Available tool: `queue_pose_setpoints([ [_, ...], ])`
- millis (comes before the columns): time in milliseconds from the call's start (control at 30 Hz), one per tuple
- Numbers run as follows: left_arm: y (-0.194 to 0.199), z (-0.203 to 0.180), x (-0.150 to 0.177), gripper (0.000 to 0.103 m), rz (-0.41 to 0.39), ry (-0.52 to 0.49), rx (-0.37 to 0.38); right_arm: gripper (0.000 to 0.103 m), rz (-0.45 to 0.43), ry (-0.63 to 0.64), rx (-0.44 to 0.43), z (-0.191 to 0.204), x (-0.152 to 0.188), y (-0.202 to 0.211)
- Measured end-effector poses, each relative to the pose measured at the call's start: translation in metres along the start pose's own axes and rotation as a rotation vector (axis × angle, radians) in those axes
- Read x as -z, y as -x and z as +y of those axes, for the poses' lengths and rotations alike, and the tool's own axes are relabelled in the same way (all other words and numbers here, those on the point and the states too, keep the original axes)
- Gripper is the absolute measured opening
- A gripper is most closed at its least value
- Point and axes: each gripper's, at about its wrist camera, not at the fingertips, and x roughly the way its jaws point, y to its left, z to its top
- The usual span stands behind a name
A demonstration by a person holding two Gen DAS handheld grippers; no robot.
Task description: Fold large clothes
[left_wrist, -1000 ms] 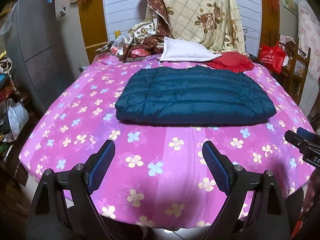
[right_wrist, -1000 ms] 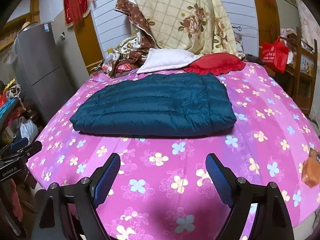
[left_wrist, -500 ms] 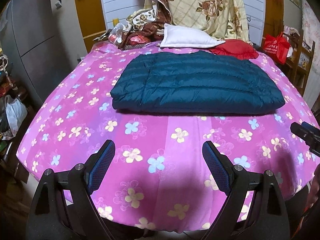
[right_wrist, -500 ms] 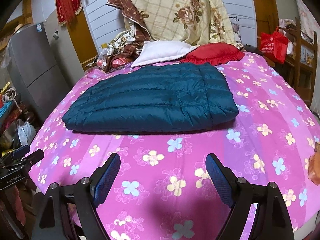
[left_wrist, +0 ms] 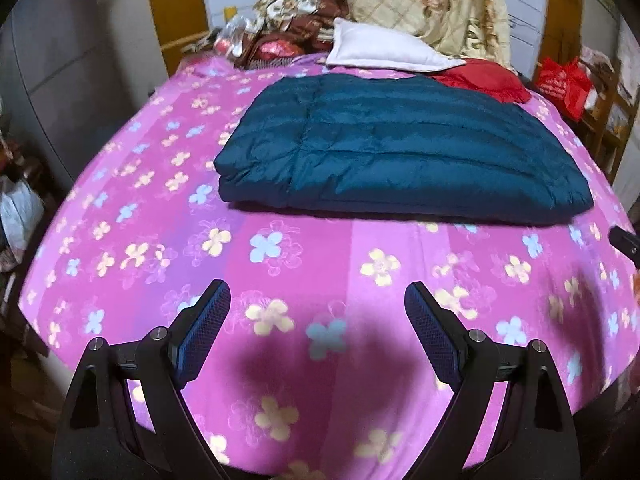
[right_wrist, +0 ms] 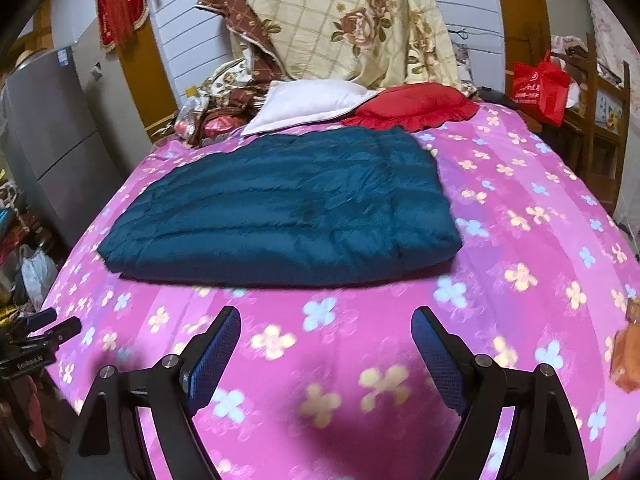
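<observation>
A dark teal quilted down jacket (left_wrist: 400,148) lies folded flat in a wide rectangle on the pink flowered bed (left_wrist: 280,264); it also shows in the right wrist view (right_wrist: 288,208). My left gripper (left_wrist: 318,300) is open and empty, low over the sheet in front of the jacket's near edge. My right gripper (right_wrist: 326,326) is open and empty, also over the sheet in front of the jacket, toward its right half. Neither touches the jacket.
A white pillow (right_wrist: 308,100) and a red cushion (right_wrist: 412,106) lie behind the jacket, with a floral quilt (right_wrist: 352,20) piled against the wall. A red bag (right_wrist: 538,86) hangs at the right. A grey cabinet (right_wrist: 52,136) and clutter stand left of the bed.
Both grippers have moved forward and lower toward the bed; the jacket looms larger and nearer. Both stay open. The jacket has not moved.
</observation>
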Motion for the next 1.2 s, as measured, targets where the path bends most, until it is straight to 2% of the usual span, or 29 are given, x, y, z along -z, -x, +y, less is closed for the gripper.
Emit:
queue_pose_setpoints([
  [133,-0.022,0.032,-0.031,0.089,0.025,0.089,0.035,0.085,0.01,-0.042,0.023,-0.028,-0.025,-0.014],
  [267,-0.046,0.069,-0.07,0.089,0.021,0.174,0.105,0.085,0.038,-0.159,0.006,-0.072,-0.058,-0.038],
  [467,-0.103,0.107,-0.12,0.089,0.052,0.28,0.313,0.085,0.119,-0.325,-0.059,-0.133,-0.097,-0.102],
  [567,-0.136,0.117,-0.138,0.089,0.098,0.32,0.416,0.085,0.151,-0.376,-0.092,-0.149,-0.106,-0.131],
  [633,-0.158,0.121,-0.146,0.089,0.131,0.36,0.522,0.085,0.166,-0.409,-0.133,-0.156,-0.109,-0.147],
  [733,-0.177,0.125,-0.156,0.09,0.153,0.4,0.611,0.085,0.189,-0.444,-0.189,-0.161,-0.112,-0.171],
  [867,-0.198,0.119,-0.173,0.091,0.159,0.377,0.638,0.085,0.209,-0.464,-0.248,-0.16,-0.116,-0.196],
  [967,-0.219,0.117,-0.179,0.096,0.207,0.338,0.63,0.086,0.222,-0.461,-0.284,-0.155,-0.121,-0.21],
  [1000,-0.226,0.114,-0.179,0.097,0.233,0.319,0.629,0.09,0.229,-0.451,-0.291,-0.152,-0.122,-0.214],
  [1033,-0.231,0.11,-0.177,0.103,0.255,0.299,0.632,0.092,0.236,-0.441,-0.296,-0.149,-0.123,-0.218],
  [1067,-0.235,0.104,-0.175,0.102,0.273,0.271,0.639,0.095,0.242,-0.43,-0.301,-0.147,-0.125,-0.223],
  [1133,-0.231,0.091,-0.173,0.102,0.258,0.212,0.619,0.095,0.252,-0.412,-0.317,-0.14,-0.126,-0.231],
  [1167,-0.226,0.083,-0.173,0.102,0.247,0.189,0.63,0.089,0.246,-0.408,-0.331,-0.135,-0.128,-0.234],
  [1200,-0.221,0.078,-0.173,0.096,0.232,0.181,0.634,0.078,0.245,-0.408,-0.344,-0.131,-0.13,-0.236],
])
